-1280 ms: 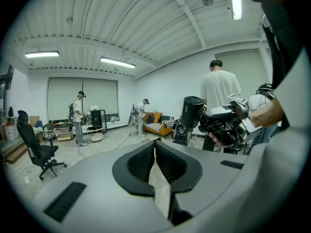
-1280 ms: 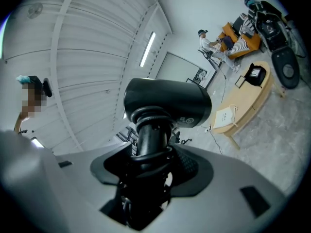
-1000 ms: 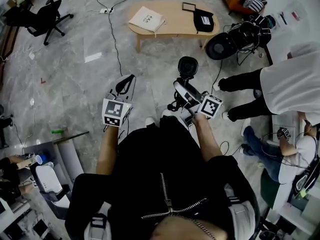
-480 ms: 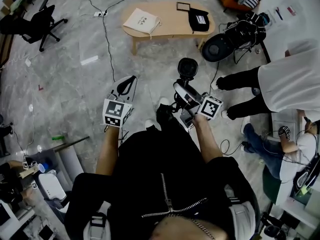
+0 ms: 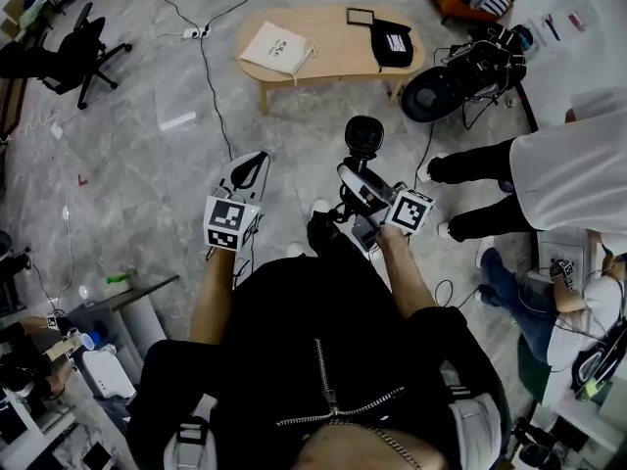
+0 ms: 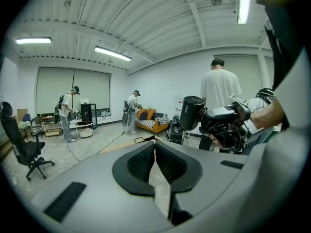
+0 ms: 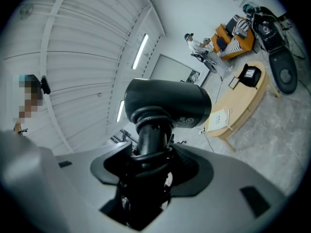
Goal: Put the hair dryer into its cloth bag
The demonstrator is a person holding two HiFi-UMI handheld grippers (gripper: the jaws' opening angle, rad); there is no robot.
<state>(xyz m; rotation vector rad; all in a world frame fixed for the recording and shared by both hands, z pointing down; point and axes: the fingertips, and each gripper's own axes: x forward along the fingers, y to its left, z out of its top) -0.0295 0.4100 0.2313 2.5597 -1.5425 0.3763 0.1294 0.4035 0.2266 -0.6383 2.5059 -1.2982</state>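
Observation:
My right gripper (image 5: pixel 358 174) is shut on the handle of a black hair dryer (image 5: pixel 364 133), whose round head points toward the table. In the right gripper view the hair dryer (image 7: pixel 167 103) stands upright between the jaws of my right gripper (image 7: pixel 150 149), with its cord wound round the handle. My left gripper (image 5: pixel 247 164) is shut and holds nothing; its pads (image 6: pixel 163 161) meet. A white cloth bag (image 5: pixel 277 47) and a black pouch (image 5: pixel 395 39) lie on the low wooden table (image 5: pixel 333 62) ahead, well beyond both grippers.
A person in a white shirt (image 5: pixel 573 164) stands at the right, and another sits lower right (image 5: pixel 558 297). Black equipment (image 5: pixel 460 71) sits beside the table. Cables (image 5: pixel 211 76) run across the marble floor. An office chair (image 5: pixel 59 52) stands far left.
The person carrying the grippers has stepped forward, one foot now ahead. Both grippers moved along with the body and kept their pose; the hair dryer stays gripped.

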